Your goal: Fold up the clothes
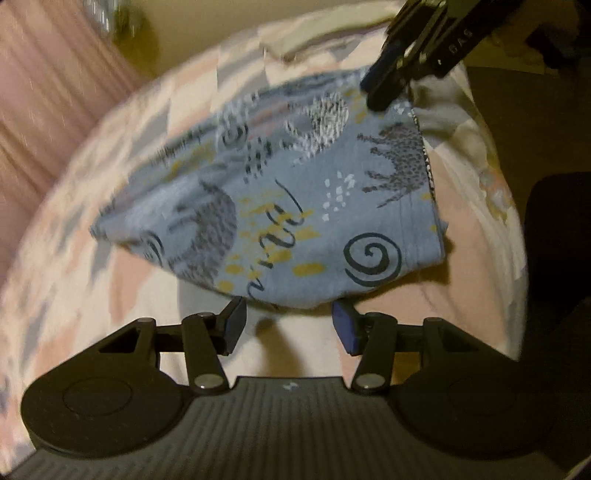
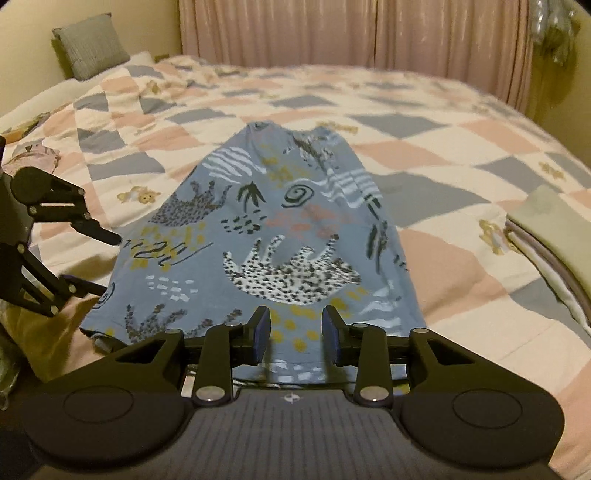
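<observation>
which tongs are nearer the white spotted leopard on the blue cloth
Right. The right tongs hang open over the blue cloth just below the white leopard; the left tongs sit at the cloth's left edge, farther off.

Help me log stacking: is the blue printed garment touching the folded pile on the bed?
Apart. The right wrist view shows the blue printed garment and the folded pile separated by open quilt.

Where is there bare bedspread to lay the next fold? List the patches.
Free: quilt between the blue printed garment and curtain, and right of it up to the folded pile. Crowded: left edge, where the left gripper sits.
</observation>
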